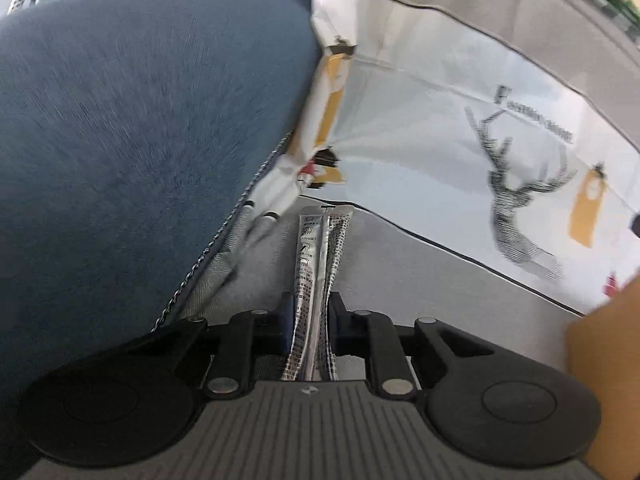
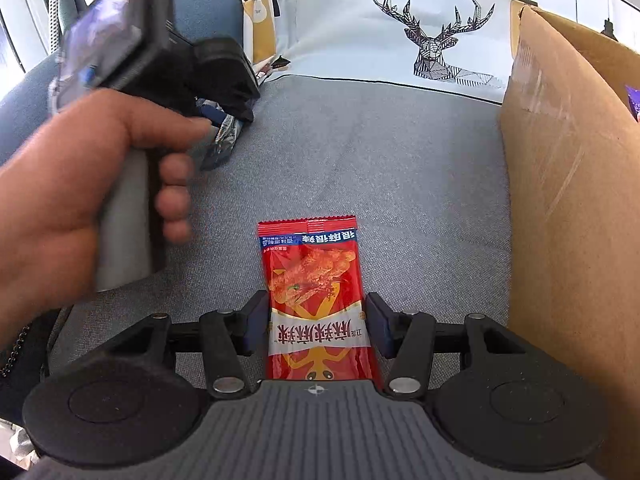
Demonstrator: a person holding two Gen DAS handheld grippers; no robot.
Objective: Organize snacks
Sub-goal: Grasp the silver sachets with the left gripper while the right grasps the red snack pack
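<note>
Between the right tongs (image 2: 316, 322), clamped, sits the red snack packet (image 2: 316, 300); left tongs (image 1: 310, 320) pinch a silver sachet (image 1: 316, 264).

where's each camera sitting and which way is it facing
Left wrist: on the left gripper, angled down at the grey seat; pinches a silver packet.
Right wrist: on the right gripper, angled down at the seat; a red packet sits between its fingers; the left hand shows.
Shared: deer cushion, cardboard box.
</note>
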